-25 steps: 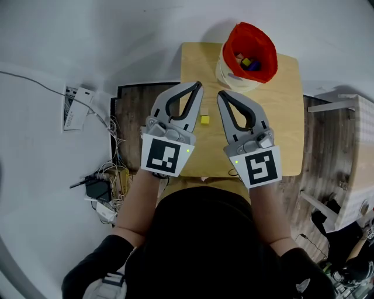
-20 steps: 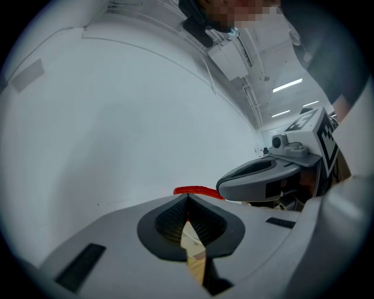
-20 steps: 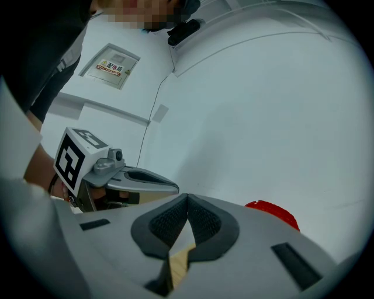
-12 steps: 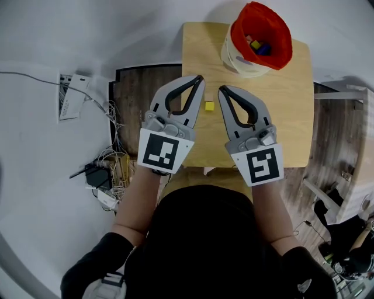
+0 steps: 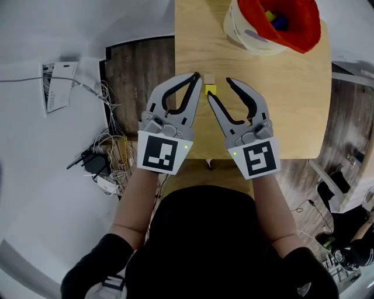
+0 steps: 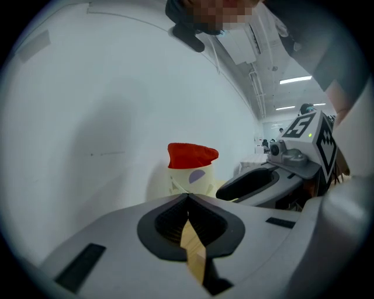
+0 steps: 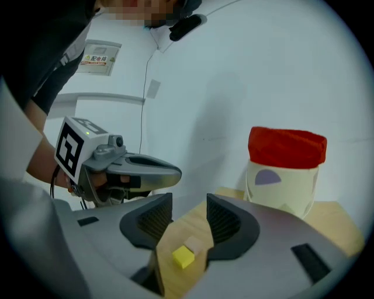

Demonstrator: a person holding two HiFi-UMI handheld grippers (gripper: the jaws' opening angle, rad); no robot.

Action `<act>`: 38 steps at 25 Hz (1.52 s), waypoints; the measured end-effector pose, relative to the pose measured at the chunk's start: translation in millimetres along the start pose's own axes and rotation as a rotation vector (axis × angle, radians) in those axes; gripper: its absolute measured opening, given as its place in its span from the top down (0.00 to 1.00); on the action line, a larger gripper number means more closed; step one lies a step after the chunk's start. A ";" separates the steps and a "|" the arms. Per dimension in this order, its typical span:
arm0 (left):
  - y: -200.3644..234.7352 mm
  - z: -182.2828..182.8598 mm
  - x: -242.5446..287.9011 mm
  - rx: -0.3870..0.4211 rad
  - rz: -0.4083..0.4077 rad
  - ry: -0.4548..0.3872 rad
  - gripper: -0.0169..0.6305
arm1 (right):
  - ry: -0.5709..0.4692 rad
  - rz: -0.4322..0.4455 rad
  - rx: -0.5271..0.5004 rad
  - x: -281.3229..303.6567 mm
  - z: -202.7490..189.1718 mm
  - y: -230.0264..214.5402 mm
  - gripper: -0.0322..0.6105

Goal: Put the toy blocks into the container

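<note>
White flooring with a tangle of cables [image 5: 108,169] lies to the left of a light wooden tabletop [image 5: 280,105], and the person stands at its near edge with both tools held out over the wood. At the far right corner sits the cream bucket with a red fabric liner [image 5: 242,35]. A yellow block [image 5: 270,16] and a blue block [image 5: 280,23] show inside it, so the task looks partly done. Two pieces are not yet in: a small yellow cube block [image 5: 210,89] and, just beyond it on the far side, a pale pink block [image 5: 207,78]. Both lie toward the left of the tabletop, well apart from the bucket. The right claw [image 5: 219,87] has just been opening its jaws, which stand apart with nothing pressed between the pads. Its own view shows the small yellow cube block on the wood in line with the gap, which suggests it is lined up for a pick. The left claw [image 5: 197,76] has its jaws together on nothing and sits just left of the two pieces, probably closed because it has no part in this grasp. The next move likely calls for bringing the open jaws astride the yellow cube without nudging its pale neighbour.
</note>
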State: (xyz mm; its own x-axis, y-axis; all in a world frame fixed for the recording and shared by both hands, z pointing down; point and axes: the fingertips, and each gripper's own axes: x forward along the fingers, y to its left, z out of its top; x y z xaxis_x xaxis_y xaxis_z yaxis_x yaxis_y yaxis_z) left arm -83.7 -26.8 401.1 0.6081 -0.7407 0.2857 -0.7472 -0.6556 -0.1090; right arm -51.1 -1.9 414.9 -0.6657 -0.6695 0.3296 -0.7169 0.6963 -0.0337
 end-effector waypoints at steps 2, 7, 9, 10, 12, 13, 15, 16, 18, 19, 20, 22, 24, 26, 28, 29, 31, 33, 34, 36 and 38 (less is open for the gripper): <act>-2.5 -17.2 1.8 -0.025 0.000 0.021 0.96 | 0.063 0.004 0.014 5.7 -28.2 3.9 0.65; -10.1 -44.9 4.4 -0.050 -0.020 0.049 0.96 | 0.162 0.005 0.070 24.3 -87.7 9.2 0.63; -12.0 -52.3 4.2 -0.055 -0.020 0.055 0.96 | 0.185 0.007 0.087 30.2 -100.9 9.3 0.62; -12.2 -56.1 4.1 -0.059 -0.019 0.058 0.96 | 0.197 0.009 0.096 33.1 -106.2 9.5 0.62; -12.0 -63.2 3.9 -0.063 -0.019 0.067 0.96 | 0.223 0.012 0.112 38.4 -115.2 11.1 0.62; -11.9 -66.1 3.8 -0.065 -0.020 0.072 0.96 | 0.235 0.011 0.117 40.5 -118.9 12.0 0.62; -11.8 -71.2 3.5 -0.074 -0.020 0.079 0.96 | 0.257 -0.002 0.106 43.2 -123.4 12.8 0.62; -11.7 -73.1 3.5 -0.080 -0.019 0.081 0.96 | 0.268 -0.010 0.092 44.2 -124.7 12.8 0.62; -11.3 -75.8 3.7 -0.085 -0.020 0.085 0.96 | 0.294 -0.022 0.062 46.3 -127.6 13.5 0.62; -11.2 -76.8 3.6 -0.087 -0.020 0.087 0.96 | 0.310 -0.024 0.051 47.4 -129.6 14.4 0.62; -11.3 -77.3 3.5 -0.089 -0.020 0.088 0.96 | 0.327 -0.026 0.041 48.3 -131.7 15.2 0.62; -11.2 -77.0 3.5 -0.091 -0.021 0.086 0.96 | 0.359 -0.032 0.027 49.9 -134.9 15.9 0.62; -10.4 -76.6 3.8 -0.089 -0.021 0.086 0.96 | 0.371 -0.030 0.022 50.4 -135.8 15.8 0.63; -9.3 -77.2 3.7 -0.095 -0.021 0.086 0.96 | 0.366 -0.020 0.021 49.6 -135.4 15.9 0.64; -7.7 -77.8 2.7 -0.100 -0.021 0.087 0.96 | 0.359 -0.014 0.019 49.0 -134.6 16.5 0.64; -6.8 -77.5 2.0 -0.099 -0.021 0.086 0.96 | 0.357 -0.015 0.019 48.7 -134.0 16.3 0.64; -5.6 -74.9 1.5 -0.103 -0.021 0.082 0.96 | 0.352 -0.027 0.018 47.0 -130.6 12.8 0.64; -6.2 -68.0 1.7 -0.119 -0.024 0.075 0.96 | 0.338 -0.043 0.017 42.2 -122.8 6.6 0.64; -6.9 -62.4 1.8 -0.124 -0.025 0.069 0.96 | 0.326 -0.051 0.017 38.7 -116.8 3.1 0.64; -7.4 -47.4 2.0 -0.118 -0.025 0.054 0.96 | 0.300 -0.073 0.013 31.0 -100.5 -4.8 0.64; -6.0 -29.0 3.2 -0.099 -0.025 0.031 0.96 | 0.267 -0.098 0.007 23.7 -79.0 -13.7 0.64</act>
State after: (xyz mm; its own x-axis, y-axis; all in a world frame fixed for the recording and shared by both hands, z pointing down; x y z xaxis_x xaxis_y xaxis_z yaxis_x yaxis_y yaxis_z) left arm -85.0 -21.0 430.3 0.6197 -0.7182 0.3166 -0.7555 -0.6551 -0.0074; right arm -40.7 -6.8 497.7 -0.5161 -0.6408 0.5683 -0.7770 0.6295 0.0042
